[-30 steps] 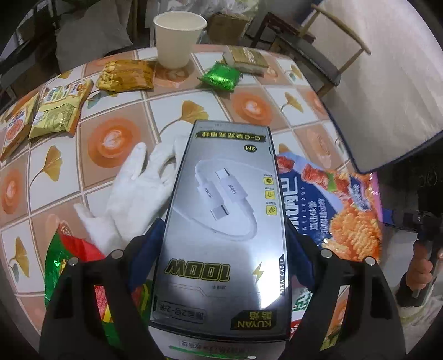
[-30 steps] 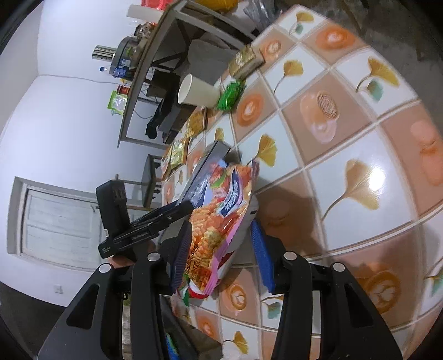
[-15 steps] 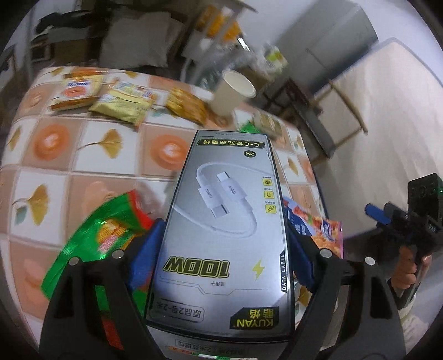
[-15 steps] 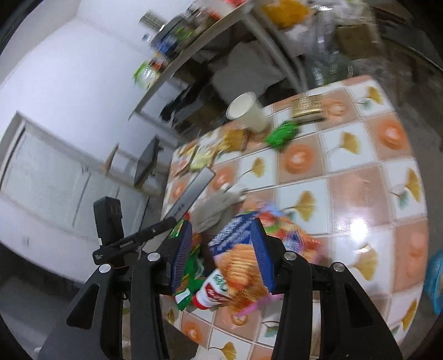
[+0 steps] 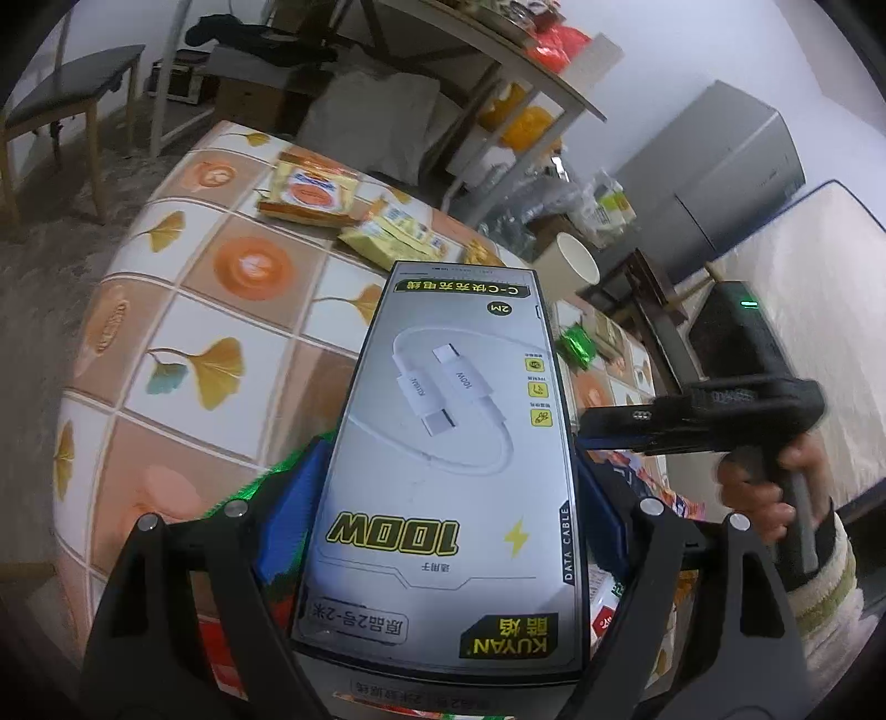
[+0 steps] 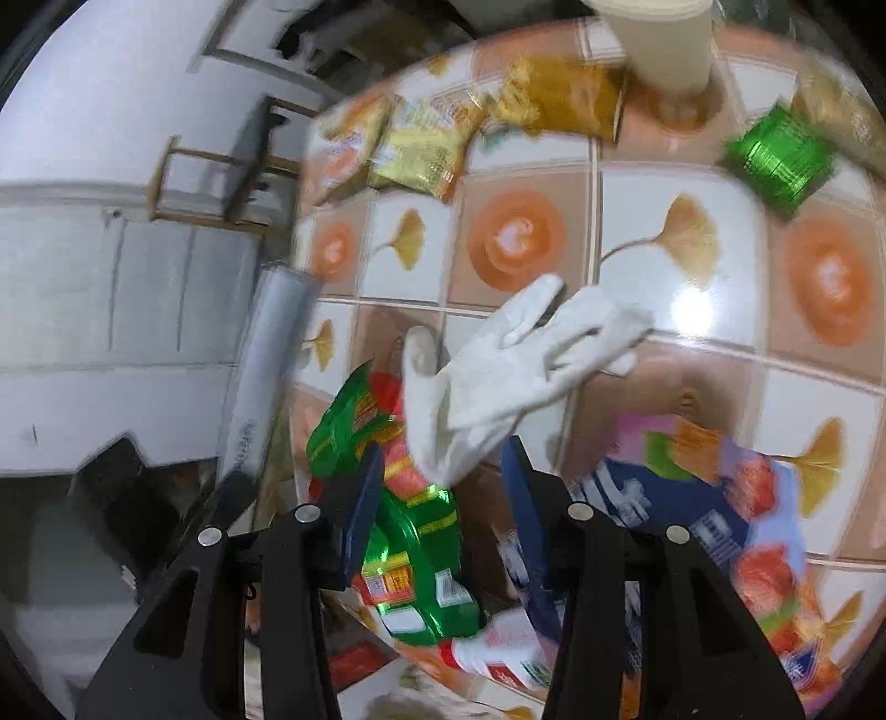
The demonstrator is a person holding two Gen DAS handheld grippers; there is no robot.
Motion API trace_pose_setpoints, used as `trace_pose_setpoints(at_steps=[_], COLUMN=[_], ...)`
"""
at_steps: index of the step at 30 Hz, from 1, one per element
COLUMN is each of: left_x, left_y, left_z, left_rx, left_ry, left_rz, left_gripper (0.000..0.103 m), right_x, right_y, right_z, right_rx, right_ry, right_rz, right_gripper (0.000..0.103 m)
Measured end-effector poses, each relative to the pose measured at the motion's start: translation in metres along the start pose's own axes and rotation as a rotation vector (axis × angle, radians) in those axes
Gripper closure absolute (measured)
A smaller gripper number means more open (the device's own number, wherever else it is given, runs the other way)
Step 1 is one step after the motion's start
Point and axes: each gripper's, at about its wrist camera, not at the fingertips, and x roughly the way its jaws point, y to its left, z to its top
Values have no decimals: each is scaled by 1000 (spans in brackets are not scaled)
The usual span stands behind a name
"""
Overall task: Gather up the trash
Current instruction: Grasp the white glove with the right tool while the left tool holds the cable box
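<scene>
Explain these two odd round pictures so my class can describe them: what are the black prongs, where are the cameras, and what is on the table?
No robot here: a person carries a hand-held gripper in each hand, a two-fingered clamp with a wide-angle camera looking along its fingers. The black prongs are those fingers. One picture looks from the left hand-held gripper, which clamps a grey cable box. The other looks from the right hand-held gripper, above a white glove, a green packet and a blue snack bag; whether it grips anything is unclear. Farther back on the tiled table lie yellow packets and a paper cup.
</scene>
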Motion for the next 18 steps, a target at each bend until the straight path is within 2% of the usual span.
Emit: trace_pose_setpoints(at_steps=[9,11,18], left_x=[-12,-12,-13], left_y=[9,10,9], left_z=[1,1,0], left_rx=[-3,-1,-1], left_ry=[-37,-36,-34], left_rz=[7,7,-1], left_gripper=[25,25,25], right_x=[45,50,71], right_y=[-3,0,21], right_z=[24,27,31], right_rx=[89,74,-68], right_ry=[42,40,31], right_rz=[-106,-136,-333], right_gripper=[59,59,66])
